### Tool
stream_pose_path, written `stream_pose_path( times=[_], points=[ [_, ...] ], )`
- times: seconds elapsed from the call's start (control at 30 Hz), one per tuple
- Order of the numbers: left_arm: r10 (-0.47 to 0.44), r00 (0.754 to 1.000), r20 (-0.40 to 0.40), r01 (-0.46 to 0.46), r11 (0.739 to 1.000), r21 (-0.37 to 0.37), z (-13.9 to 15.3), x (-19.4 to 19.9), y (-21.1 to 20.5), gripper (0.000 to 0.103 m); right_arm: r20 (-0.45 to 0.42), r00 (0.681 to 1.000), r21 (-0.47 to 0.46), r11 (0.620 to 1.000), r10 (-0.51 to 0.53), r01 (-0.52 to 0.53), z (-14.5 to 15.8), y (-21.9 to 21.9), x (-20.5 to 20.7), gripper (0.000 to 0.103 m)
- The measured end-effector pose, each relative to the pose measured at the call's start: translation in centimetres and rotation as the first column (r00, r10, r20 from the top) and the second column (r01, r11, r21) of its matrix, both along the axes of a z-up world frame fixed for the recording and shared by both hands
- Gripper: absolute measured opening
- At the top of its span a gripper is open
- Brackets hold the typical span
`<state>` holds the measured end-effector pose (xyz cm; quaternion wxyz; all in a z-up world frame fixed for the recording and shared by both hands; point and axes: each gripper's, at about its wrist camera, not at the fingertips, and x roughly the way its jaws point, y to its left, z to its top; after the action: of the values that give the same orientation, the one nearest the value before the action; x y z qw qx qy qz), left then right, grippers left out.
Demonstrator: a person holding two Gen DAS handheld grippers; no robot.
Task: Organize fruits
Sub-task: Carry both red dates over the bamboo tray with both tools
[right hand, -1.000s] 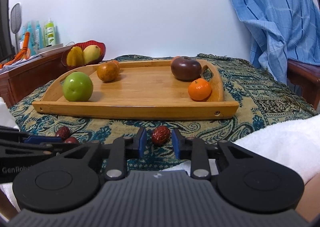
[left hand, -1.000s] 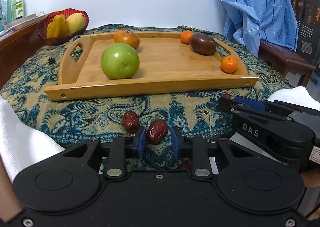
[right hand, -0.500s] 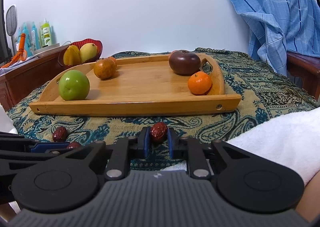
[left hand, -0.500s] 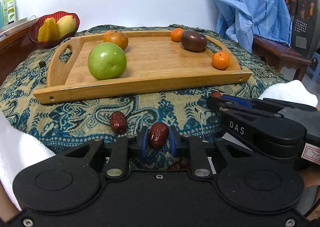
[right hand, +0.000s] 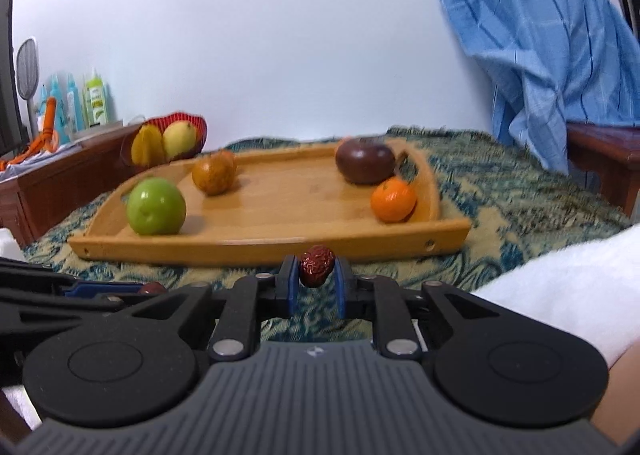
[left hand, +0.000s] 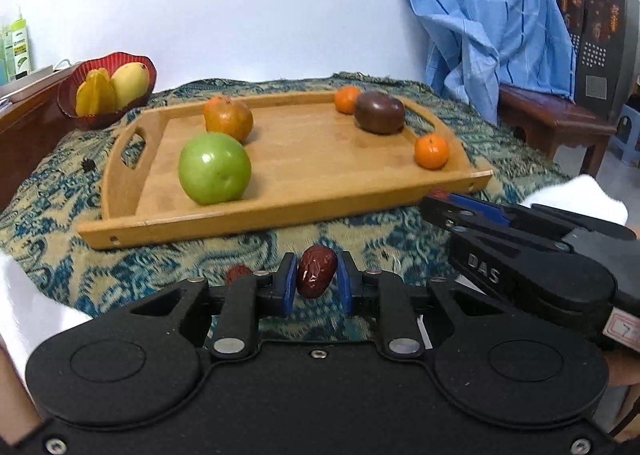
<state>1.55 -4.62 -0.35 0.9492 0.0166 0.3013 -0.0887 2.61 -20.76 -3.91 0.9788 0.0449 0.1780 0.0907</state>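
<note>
My left gripper (left hand: 316, 281) is shut on a wrinkled red date (left hand: 316, 271), held just above the patterned cloth in front of the wooden tray (left hand: 280, 211). My right gripper (right hand: 316, 281) is shut on a second red date (right hand: 317, 263), also lifted before the tray (right hand: 260, 245). A third date (left hand: 238, 273) lies on the cloth, half hidden behind my left fingers. The tray holds a green apple (left hand: 214, 167), a brownish-orange fruit (left hand: 228, 119), a dark purple fruit (left hand: 379, 111) and two tangerines (left hand: 431, 151).
A red bowl (left hand: 106, 89) with a mango and a starfruit stands at the back left on a wooden cabinet (right hand: 60, 179). A blue cloth (left hand: 492, 23) hangs over a wooden seat at the right. White towel (right hand: 560, 287) lies at the right front.
Both grippers closed on their dates and lifted them off the cloth toward the tray. The third date stayed on the cloth.
</note>
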Motion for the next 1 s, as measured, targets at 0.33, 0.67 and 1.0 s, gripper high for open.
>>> stream_pose_path(
  times=[0.33,0.67,1.0],
  points=[
    [0.034,0.998,0.047,-0.033,0.999,-0.035,2.5,1.6,1.8,0.02,0.058,0.998,0.013,1.0,-0.016,0.015,1.8,-1.2,1.7,0.022],
    [0.086,0.991,0.106,-0.082,0.996,-0.041,5.0,7.1,3.6,0.02,0.085,0.996,-0.002,1.0,-0.023,0.023,3.0,-2.5,5.5,0.023],
    [0.128,0.991,0.025,-0.127,0.991,-0.048,4.0,14.4,4.6,0.02,0.045,0.998,-0.066,0.996,-0.048,0.051,3.1,-2.3,10.5,0.023]
  ],
)
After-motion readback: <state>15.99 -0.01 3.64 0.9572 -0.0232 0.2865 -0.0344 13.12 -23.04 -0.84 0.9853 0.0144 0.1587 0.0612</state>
